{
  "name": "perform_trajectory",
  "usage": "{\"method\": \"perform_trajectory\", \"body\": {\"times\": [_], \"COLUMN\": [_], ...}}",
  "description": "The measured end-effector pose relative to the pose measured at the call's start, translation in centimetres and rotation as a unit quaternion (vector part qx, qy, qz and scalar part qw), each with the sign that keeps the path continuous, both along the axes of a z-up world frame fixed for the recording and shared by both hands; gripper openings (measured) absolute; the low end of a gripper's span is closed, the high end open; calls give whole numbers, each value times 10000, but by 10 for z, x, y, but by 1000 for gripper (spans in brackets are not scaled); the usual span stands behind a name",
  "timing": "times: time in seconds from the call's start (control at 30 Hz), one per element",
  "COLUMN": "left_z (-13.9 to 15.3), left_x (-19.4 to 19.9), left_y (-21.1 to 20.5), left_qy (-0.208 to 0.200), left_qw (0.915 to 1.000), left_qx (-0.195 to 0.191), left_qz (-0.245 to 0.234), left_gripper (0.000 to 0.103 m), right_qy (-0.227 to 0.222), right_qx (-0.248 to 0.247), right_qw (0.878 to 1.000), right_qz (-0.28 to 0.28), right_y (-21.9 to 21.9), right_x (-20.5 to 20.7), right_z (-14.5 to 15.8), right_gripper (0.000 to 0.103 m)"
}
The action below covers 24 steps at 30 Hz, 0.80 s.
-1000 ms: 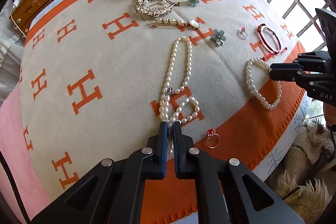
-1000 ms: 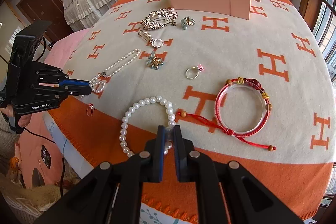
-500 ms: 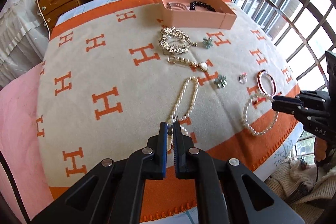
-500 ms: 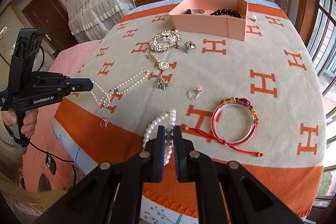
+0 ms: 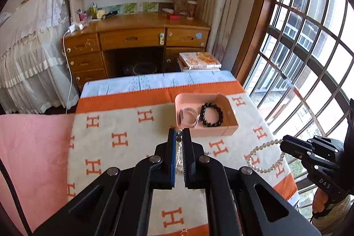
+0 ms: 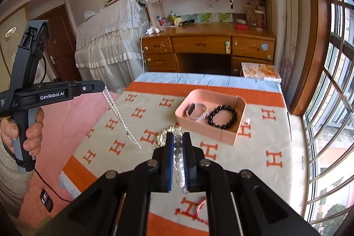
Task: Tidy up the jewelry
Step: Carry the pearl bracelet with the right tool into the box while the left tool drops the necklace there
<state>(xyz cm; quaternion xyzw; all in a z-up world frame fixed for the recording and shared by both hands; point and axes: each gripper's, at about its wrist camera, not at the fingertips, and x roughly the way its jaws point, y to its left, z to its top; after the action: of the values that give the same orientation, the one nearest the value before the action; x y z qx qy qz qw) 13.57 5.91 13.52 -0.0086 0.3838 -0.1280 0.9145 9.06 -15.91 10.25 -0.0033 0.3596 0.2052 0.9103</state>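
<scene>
Left gripper [image 5: 179, 136]: fingers nearly closed, clamped on the pearl necklace [image 6: 120, 116], which hangs free above the blanket [image 5: 124, 160].
Pink tray [image 5: 230, 131]: far on the blanket, right of centre; already holds a black bead bracelet [image 5: 211, 114] and a pale bangle [image 5: 188, 117].
Right gripper [image 6: 178, 138]: fingers nearly closed, gripping the pearl bracelet [image 5: 263, 157], lifted clear of the blanket.
Progress: two pieces stowed, two in the air and not yet over the tray; a gold brooch [image 6: 162, 136] and a red string bracelet [image 6: 199, 210] remain on the blanket, probably with other pieces hidden.
</scene>
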Motion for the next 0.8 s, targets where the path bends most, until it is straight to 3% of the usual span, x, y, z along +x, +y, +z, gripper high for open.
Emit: {"method": "perform_trajectory", "body": {"times": [0.17,0.37,0.53,0.73,0.77,0.8], "left_z": [36,46,15,-48,-59,-70], "left_x": [25,59,101,143,148,153], "left_y": [-30,-60,-83,-105,-108,-111], "left_qy": [-392,-614,-429,80,171,280], "left_qw": [9992,9976,9982,9992,9992,9988], "left_qx": [-13,-182,-229,-96,-7,70], "left_qz": [-111,-255,-347,-370,-371,-386], "left_gripper": [3,3,3,3,7,18], "right_qy": [-238,-128,155,452,501,548], "right_qx": [6,-27,7,-97,-104,-108], "right_qw": [9995,9987,9975,9950,9945,9942], "right_qz": [-199,-501,-695,-890,-910,-916], "right_y": [4,2,-4,-12,-13,-15], "right_x": [36,86,120,145,149,153], "right_z": [23,13,-11,-41,-46,-50], "right_gripper": [7,8,8,8,8,8]}}
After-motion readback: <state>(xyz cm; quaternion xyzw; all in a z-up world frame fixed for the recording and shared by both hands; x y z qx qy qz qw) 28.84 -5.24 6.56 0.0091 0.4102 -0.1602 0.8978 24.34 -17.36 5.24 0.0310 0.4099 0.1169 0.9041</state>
